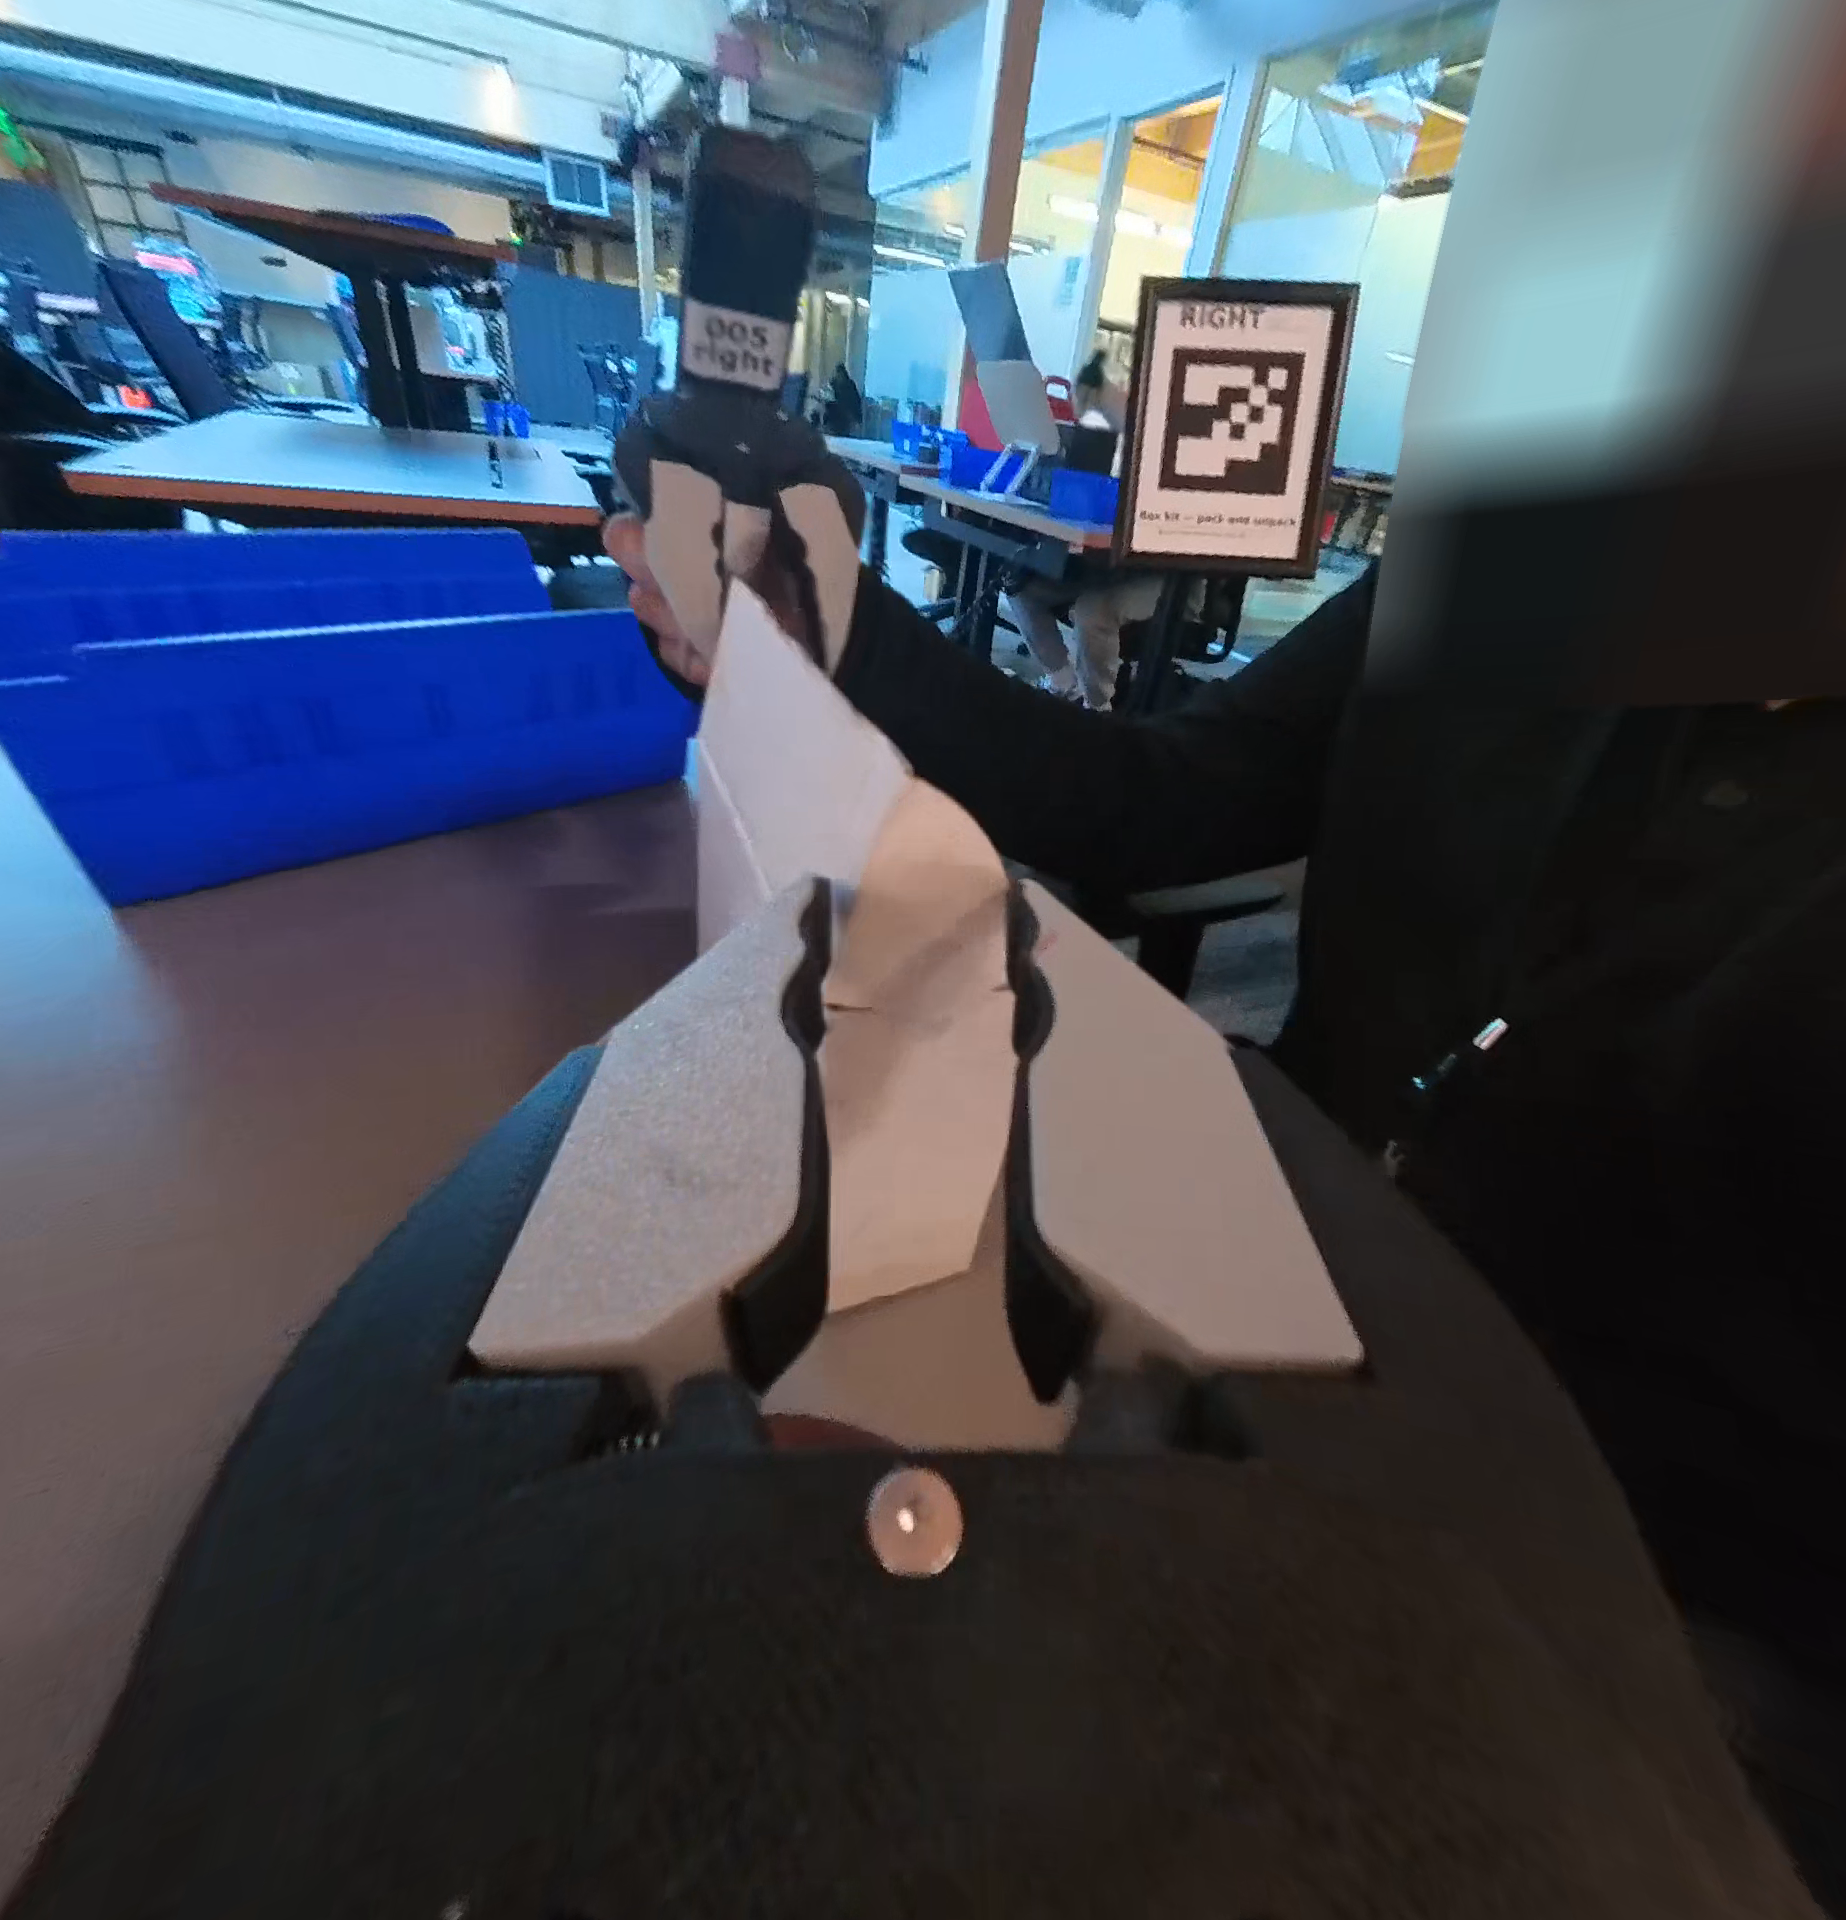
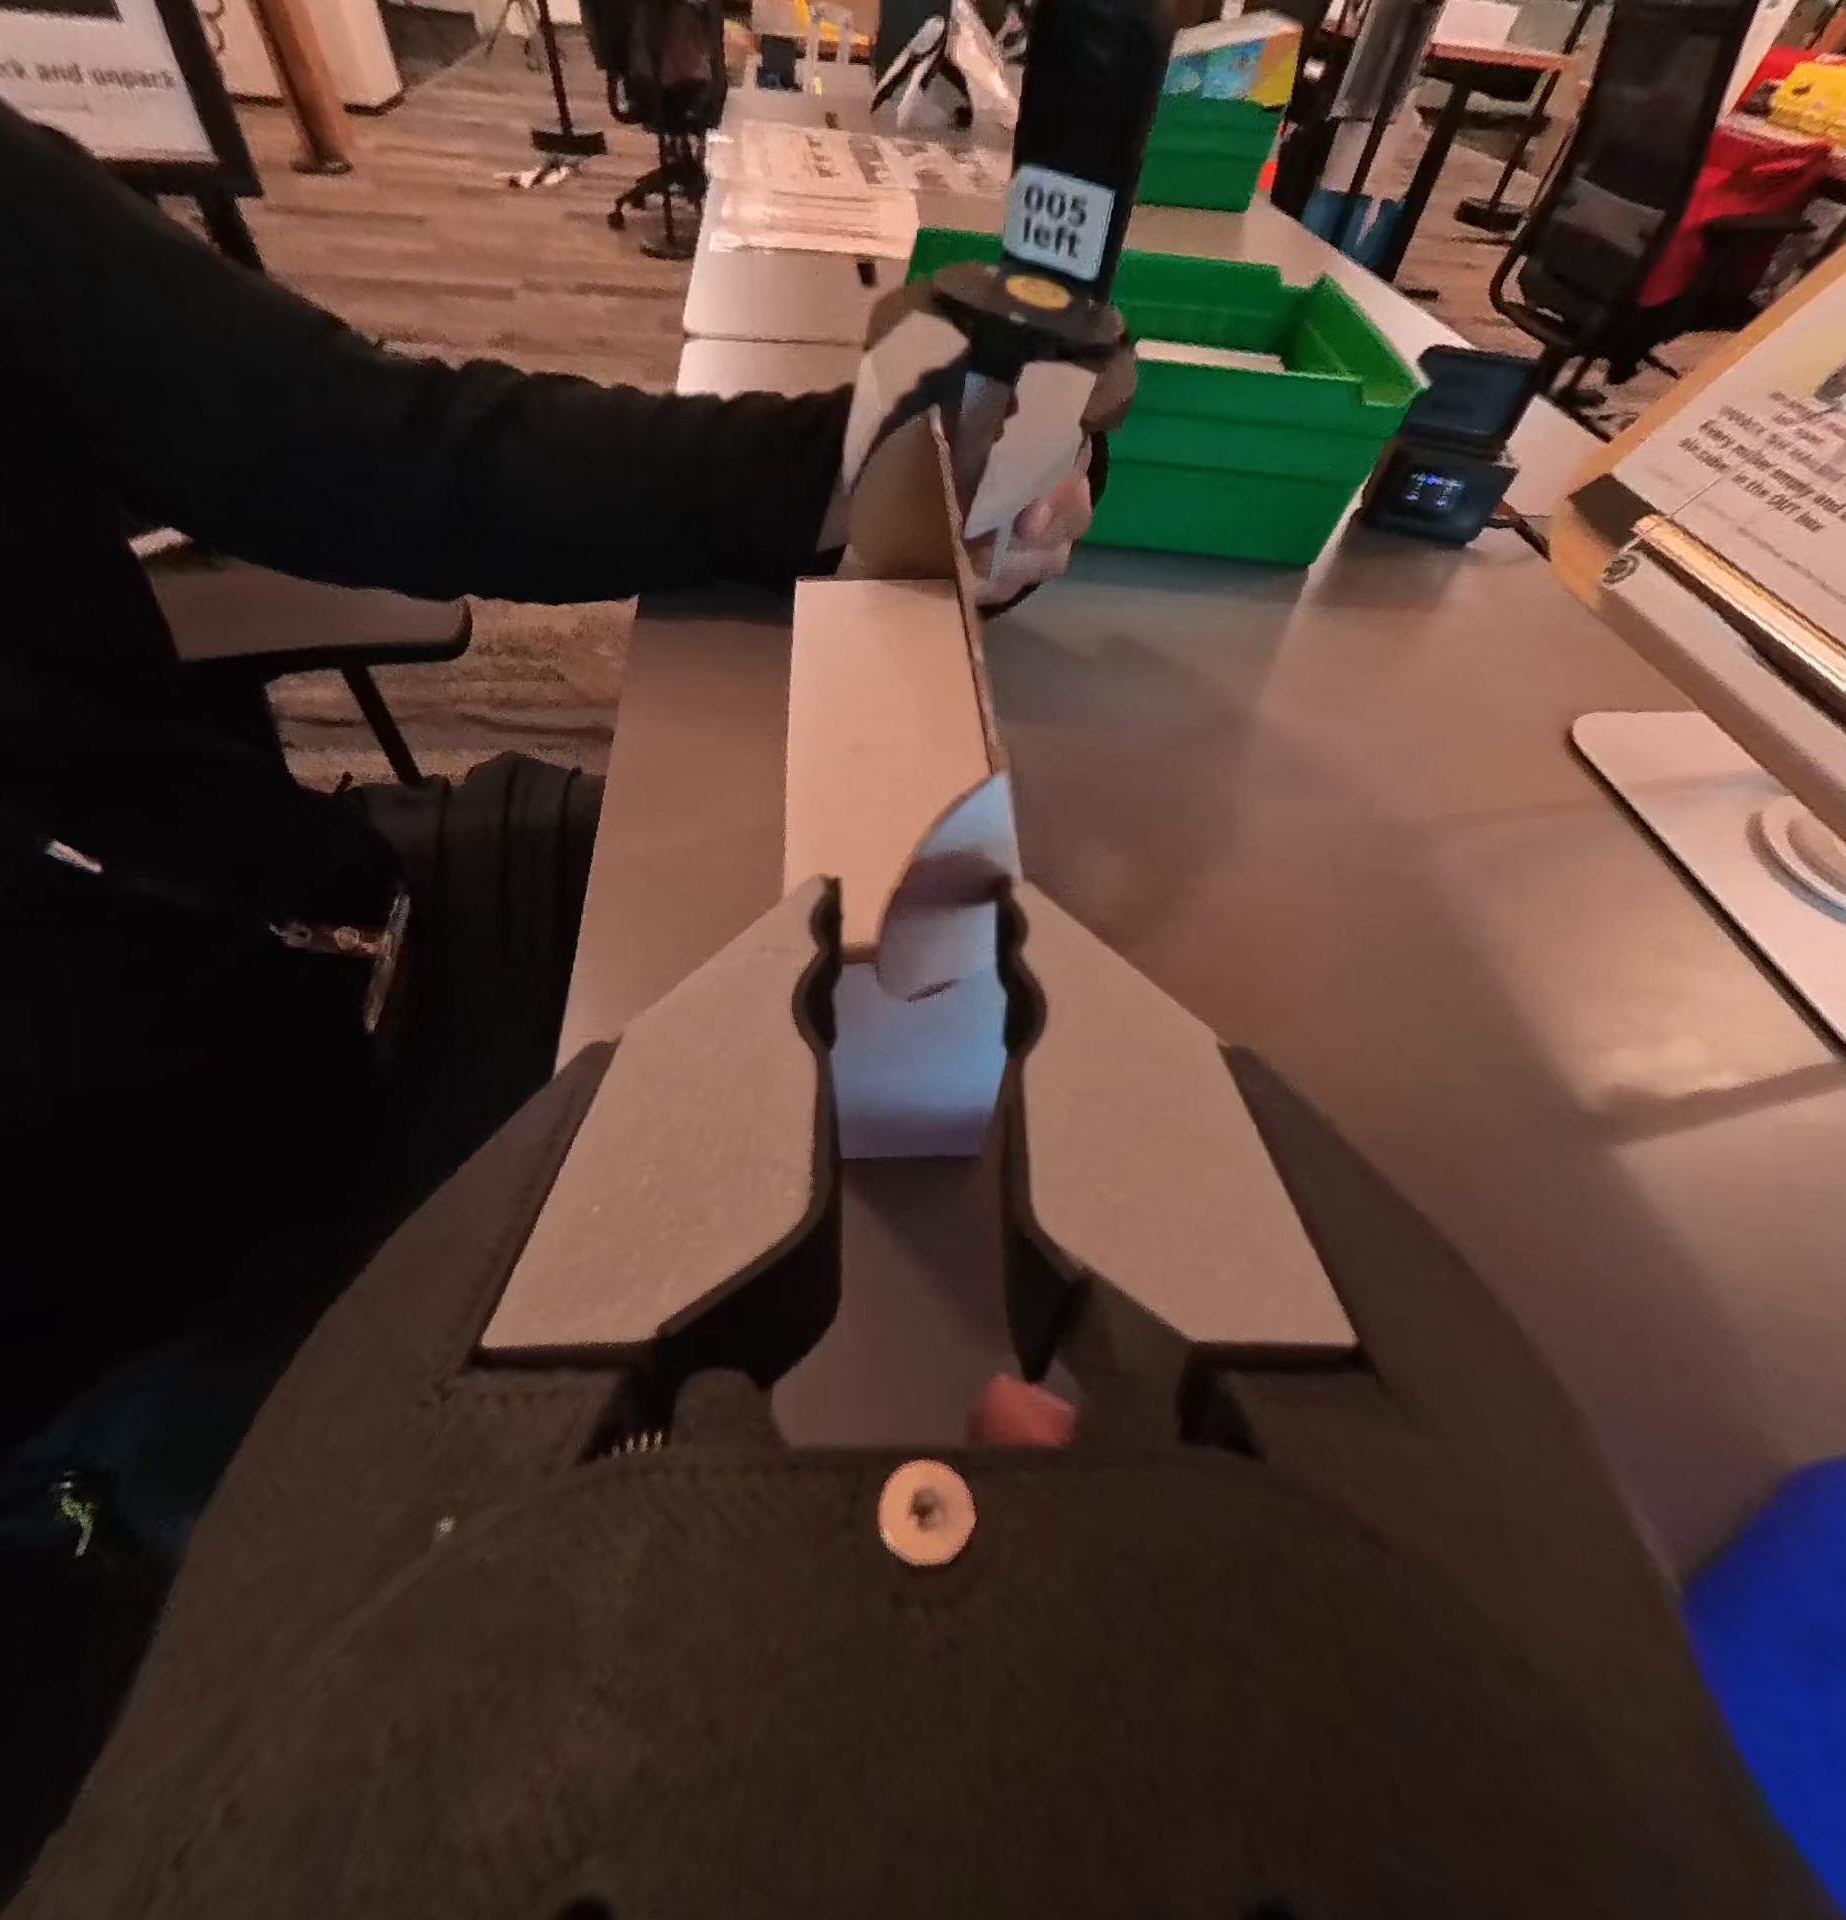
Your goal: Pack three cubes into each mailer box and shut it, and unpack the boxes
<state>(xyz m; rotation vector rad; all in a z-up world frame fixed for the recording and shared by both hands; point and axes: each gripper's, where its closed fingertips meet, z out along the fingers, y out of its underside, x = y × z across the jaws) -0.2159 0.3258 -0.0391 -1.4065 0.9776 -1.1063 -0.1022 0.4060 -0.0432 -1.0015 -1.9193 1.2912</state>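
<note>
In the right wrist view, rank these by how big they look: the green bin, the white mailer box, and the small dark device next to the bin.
1. white mailer box, though it is nearer the camera, so this is unsure
2. green bin
3. small dark device, clearly smallest

In the right wrist view the mailer box [image 2: 888,717] stands on the table [image 2: 1314,831] at frame centre. A bin [image 2: 1241,436] lies behind it, a monitor stand [image 2: 1729,821] at right, the left gripper [image 2: 960,457] above its far end.
</note>
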